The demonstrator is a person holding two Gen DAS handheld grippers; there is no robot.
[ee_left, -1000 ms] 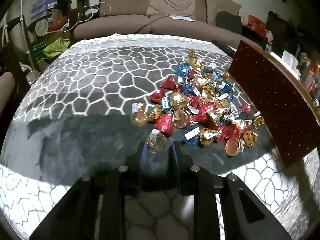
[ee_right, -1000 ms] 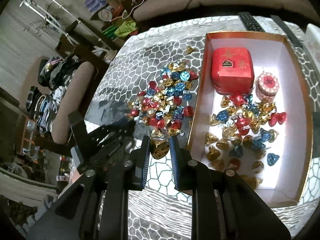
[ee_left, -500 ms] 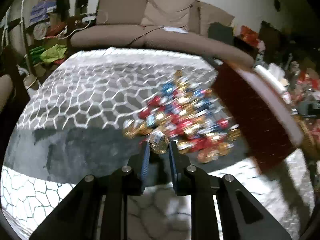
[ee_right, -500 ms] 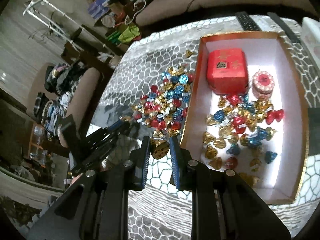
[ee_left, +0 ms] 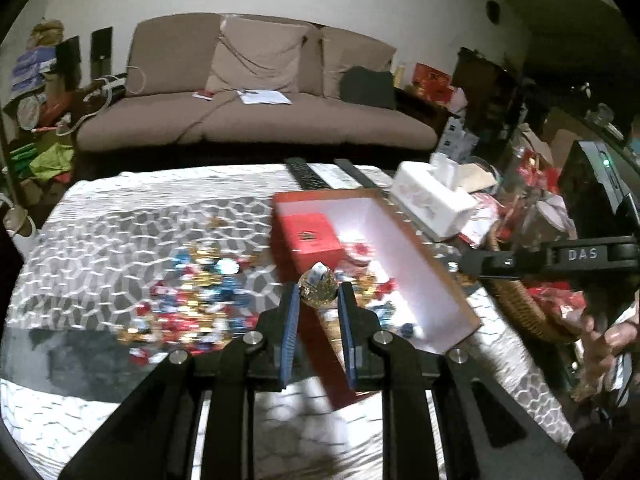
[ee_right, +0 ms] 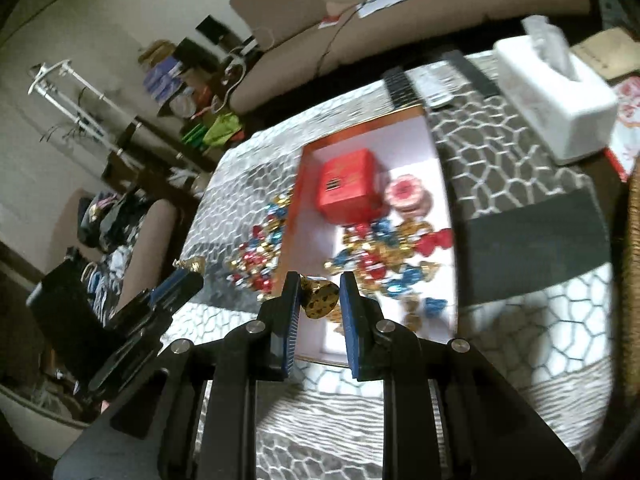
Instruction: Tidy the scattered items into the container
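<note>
Left gripper: your jaws are pinched narrowly on one gold foil candy, carried in the air in front of the near wall of the red box; whether it has crossed the rim is hard to judge from this view. Right gripper: jaws closed on a gold spotted candy, held above the near end of the box, close to its left wall. Container: the red box sits on the honeycomb tablecloth, white inside, already holding a red carton, a round pink tin and a layer of wrapped candies. Outstanding stock: the loose candy pile lies on the cloth just left of the box. Hazard one: both views are blurred, so you are likely travelling fast; a rounded foil piece held only at its sides may squirt out of the pads before you reach the box. Hazard two: release the left candy too early and it probably falls on the cloth or bounces off the near wall. Hazard three: both grippers converge on the same end of the box, and the left tool shows in the right view near your path, so a knock between them could shake either candy loose. Hazard four: a low pass may clip the box wall and shove the box into the pile.
</note>
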